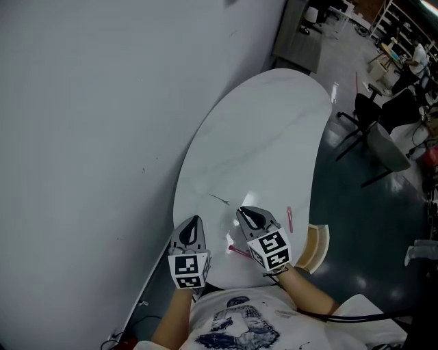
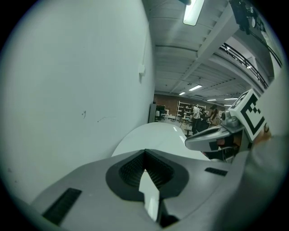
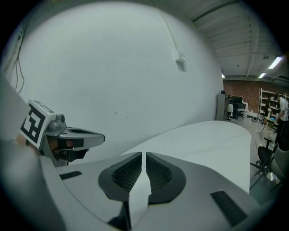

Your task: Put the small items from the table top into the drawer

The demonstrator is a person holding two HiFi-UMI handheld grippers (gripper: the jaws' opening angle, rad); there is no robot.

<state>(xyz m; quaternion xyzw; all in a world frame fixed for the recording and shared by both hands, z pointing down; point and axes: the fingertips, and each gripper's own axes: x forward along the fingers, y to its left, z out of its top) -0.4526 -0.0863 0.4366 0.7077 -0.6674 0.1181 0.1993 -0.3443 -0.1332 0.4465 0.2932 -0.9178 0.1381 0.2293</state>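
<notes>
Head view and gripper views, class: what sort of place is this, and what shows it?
Probably a workshop or lab hall: storage racks at the far end, strip lights on a high bare ceiling, and black office chairs near the white oval table.

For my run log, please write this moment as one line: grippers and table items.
left gripper: shut, empty | right gripper: shut, empty | pink stick: lying on table
</notes>
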